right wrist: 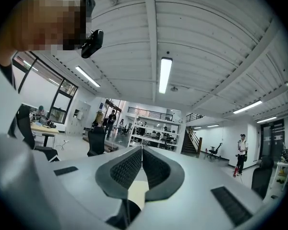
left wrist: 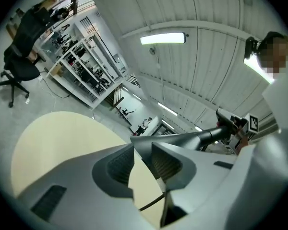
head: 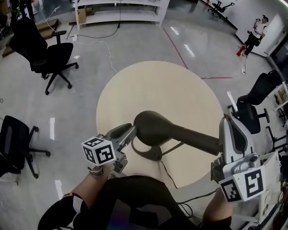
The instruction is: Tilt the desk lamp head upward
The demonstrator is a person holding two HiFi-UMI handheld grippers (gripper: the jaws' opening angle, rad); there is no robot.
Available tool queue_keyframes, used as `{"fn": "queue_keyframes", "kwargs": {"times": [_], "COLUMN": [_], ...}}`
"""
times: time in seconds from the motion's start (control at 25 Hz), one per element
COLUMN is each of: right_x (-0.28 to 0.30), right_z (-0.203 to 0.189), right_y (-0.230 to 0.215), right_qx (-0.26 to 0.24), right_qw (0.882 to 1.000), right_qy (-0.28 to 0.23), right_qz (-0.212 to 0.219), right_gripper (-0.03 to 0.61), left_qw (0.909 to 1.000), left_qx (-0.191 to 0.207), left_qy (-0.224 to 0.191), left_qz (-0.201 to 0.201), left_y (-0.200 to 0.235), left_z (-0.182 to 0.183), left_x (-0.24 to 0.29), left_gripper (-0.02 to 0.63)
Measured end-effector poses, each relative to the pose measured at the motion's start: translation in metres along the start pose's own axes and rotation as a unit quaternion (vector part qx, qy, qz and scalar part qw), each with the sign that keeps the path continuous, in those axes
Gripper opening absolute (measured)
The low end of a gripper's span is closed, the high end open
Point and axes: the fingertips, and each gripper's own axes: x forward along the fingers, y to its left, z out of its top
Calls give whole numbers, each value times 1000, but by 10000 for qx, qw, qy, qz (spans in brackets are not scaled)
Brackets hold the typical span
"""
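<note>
While the left gripper (head: 130, 131) reaches in over the near left edge of the table (head: 153, 78), its jaws stand apart, released, with nothing clamped between them. Its own view shows bare table top through the gap and the rounded end of the lamp head (head: 153, 127) right at the jaw tips. Whether either pad touches it, I cannot tell.

The lamp head is dark and long. It hangs over the near middle of the table and tapers off toward the near right edge. Under it the ring-shaped base (head: 145, 153) sits flat on the table close to the near edge, and a thin cord (head: 169, 174) runs off that edge toward the person.

At the near right edge the right gripper (right wrist: 142, 152) points up and away from the table, just beside the narrow end of the lamp head. Its jaws are clenched tip to tip and hold nothing.

The step in hand looks like the approach: the head is lined up but not yet gripped or raised. The next move probably calls for closing the left jaws on the rounded end, then lifting it in an arc about the joint. The base should stay flat on the table while the head rises.
</note>
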Motion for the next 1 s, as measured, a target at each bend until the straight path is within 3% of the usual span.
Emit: {"fn": "queue_keyframes", "kwargs": {"times": [0.44, 0.68, 0.84, 1.0], "right_x": [26, 32, 32, 27], "right_z": [-17, -25, -26, -31], "right_y": [7, 9, 8, 2], "right_qx": [42, 164, 233, 375], "right_qw": [9986, 9978, 9976, 9969], "right_qy": [525, 614, 601, 609], "right_qz": [-79, -183, -244, -334], "right_gripper": [15, 15, 14, 14], "left_qw": [9876, 9711, 9493, 9491], "left_qx": [-1177, -1779, -2543, -2564], "left_qy": [54, 251, 200, 129], "left_qz": [-1037, -1572, -1837, -1824], "left_y": [16, 24, 17, 14], "left_z": [7, 8, 13, 19], "left_x": [6, 8, 9, 10], "left_gripper": [143, 141, 140, 130]}}
